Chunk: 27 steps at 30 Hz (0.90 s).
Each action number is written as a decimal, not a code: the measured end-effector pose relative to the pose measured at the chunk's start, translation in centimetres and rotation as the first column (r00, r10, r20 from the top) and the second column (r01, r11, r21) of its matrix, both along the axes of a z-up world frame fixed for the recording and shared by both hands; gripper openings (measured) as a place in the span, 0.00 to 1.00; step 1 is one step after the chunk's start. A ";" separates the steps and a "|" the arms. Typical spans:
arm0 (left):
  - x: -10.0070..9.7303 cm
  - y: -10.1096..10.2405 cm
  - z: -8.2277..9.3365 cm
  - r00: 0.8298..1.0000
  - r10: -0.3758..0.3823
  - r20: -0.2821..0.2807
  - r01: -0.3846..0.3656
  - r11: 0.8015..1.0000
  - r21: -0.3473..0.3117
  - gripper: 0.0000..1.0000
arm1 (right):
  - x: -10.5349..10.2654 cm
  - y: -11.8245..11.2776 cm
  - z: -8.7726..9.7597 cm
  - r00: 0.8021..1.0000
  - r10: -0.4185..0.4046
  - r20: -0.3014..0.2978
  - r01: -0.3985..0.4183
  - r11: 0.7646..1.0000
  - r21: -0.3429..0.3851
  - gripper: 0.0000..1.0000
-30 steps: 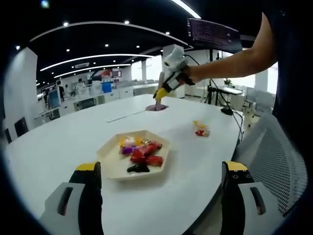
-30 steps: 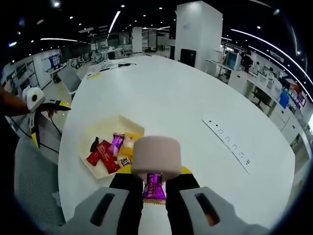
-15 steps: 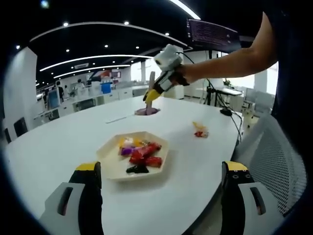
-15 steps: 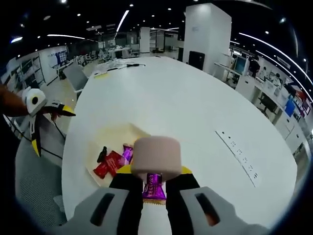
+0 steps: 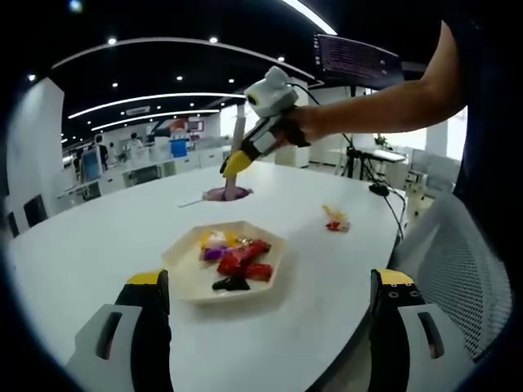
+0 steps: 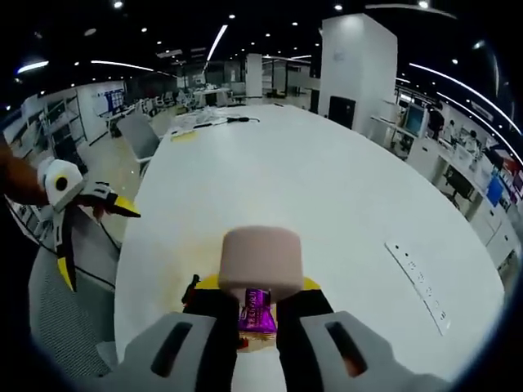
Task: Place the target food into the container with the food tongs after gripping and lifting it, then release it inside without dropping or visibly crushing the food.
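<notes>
Several wrapped sweets already in tray (image 5: 189,282), left gripper (image 5: 270,327) open, idle near table edge. Right gripper (image 6: 255,314) clenches tongs (image 6: 261,260), which grasp purple candy (image 6: 257,312), airborne over tray. Remaining: lower, release inside.

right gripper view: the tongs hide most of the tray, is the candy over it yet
Observer: In the left gripper view the candy in the tongs sits past the tray's far rim. It looks short of the tray, though depth is hard to judge.
Operator: is the tray full
Observer: No. Red, purple, yellow and black sweets cluster mid-tray, with bare tray around them.
Operator: anything loose nearby
Observer: One wrapped sweet lies on the table, apart from the tray, to its right in that view.
</notes>
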<state>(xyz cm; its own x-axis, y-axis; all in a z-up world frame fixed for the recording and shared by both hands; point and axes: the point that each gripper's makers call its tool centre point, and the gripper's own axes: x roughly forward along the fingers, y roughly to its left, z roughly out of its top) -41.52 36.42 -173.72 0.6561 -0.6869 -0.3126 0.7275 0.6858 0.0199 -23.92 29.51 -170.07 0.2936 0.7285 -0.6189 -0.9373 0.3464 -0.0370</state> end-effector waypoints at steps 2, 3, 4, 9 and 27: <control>0.0 0.0 0.1 1.000 0.002 0.001 -0.002 1.000 0.000 0.99 | -0.4 1.3 0.3 1.000 0.018 0.011 -0.019 1.000 0.015 0.15; 0.0 0.0 0.1 1.000 0.003 0.002 -0.003 1.000 -0.001 0.99 | -0.6 2.1 0.5 1.000 0.027 0.012 -0.027 0.999 0.028 0.15; 0.0 0.1 0.1 1.000 0.005 0.004 -0.005 1.000 -0.001 0.99 | -0.8 2.5 0.5 0.999 0.030 0.010 -0.030 0.999 0.031 0.15; 0.1 0.1 0.1 1.000 0.009 0.005 -0.009 1.000 0.000 0.99 | -1.7 4.4 -0.3 0.998 0.059 -0.003 -0.059 0.998 0.029 0.15; 0.1 0.2 0.2 1.000 0.012 0.012 -0.012 1.000 0.004 0.99 | -2.2 6.2 -0.5 0.995 0.099 0.032 -0.100 0.995 0.023 0.18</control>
